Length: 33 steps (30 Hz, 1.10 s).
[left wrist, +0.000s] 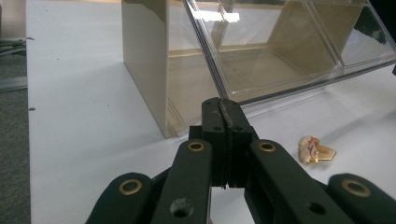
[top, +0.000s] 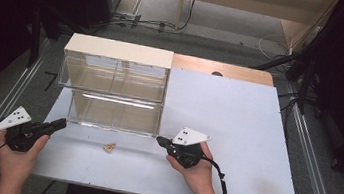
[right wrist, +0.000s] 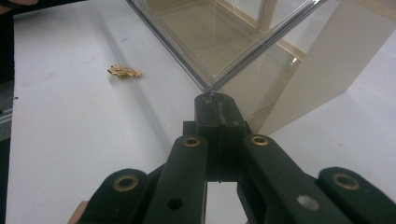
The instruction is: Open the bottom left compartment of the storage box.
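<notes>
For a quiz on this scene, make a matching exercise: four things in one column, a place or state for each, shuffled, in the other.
Things:
1. left gripper
2. right gripper
3. gold piece
4. clear bin

Places or states:
A. lies loose on the white table, in front of the bin
B. shut, at the bin's right front corner
C. stands at the table's far left, cream top
D. shut, at the table's left edge

Pairs: 1-D, 2-B, 3-A, 4-C

A wooden strip (top: 224, 69) runs along the far edge of the white surface (top: 236, 130), with a dark spot (top: 217, 73) on it. Cables (top: 144, 22) lie on the grey floor (top: 207, 43) beyond, near pale wooden furniture (top: 253, 4).
</notes>
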Available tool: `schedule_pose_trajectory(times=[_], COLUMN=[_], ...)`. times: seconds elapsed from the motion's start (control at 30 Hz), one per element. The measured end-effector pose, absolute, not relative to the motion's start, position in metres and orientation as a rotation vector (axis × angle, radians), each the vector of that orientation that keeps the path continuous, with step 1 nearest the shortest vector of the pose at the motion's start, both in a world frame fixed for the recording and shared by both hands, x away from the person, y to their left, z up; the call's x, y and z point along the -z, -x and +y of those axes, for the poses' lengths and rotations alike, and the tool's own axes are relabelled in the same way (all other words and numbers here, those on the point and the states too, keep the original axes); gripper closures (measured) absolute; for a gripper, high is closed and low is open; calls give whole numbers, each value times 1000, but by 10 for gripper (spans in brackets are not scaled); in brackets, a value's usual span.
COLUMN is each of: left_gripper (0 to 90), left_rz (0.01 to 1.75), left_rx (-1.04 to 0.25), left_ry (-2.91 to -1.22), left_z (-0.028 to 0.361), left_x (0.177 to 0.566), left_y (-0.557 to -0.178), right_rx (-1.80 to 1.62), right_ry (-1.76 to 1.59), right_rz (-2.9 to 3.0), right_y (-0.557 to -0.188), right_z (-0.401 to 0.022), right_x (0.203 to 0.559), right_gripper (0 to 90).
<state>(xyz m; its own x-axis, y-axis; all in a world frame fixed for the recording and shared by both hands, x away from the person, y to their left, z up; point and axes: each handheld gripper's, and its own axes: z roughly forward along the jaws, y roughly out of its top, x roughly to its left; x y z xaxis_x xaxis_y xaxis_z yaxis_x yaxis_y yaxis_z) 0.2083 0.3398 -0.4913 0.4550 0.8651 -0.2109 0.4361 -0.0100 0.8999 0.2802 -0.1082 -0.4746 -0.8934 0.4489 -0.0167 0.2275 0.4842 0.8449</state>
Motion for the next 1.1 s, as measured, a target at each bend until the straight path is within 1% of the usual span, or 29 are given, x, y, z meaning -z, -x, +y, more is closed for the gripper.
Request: schedule_pose_trajectory(times=[0.57, 0.87, 1.1], left_gripper=[899, 899, 900], left_rz=[1149, 1079, 1022], left_rx=[-498, -473, -506], left_ry=[-1629, -1559, -1540], left_z=[340, 335, 319], left_x=[491, 481, 472], left_y=[-208, -206, -210], right_rx=[-1401, -1434, -1467], right_ry=[-545, -545, -529], right_rz=[2461, 2418, 2390], right_y=[-276, -276, -278], right_z=[-101, -103, -106], right_x=[472, 460, 447], right_gripper=[884, 884, 884])
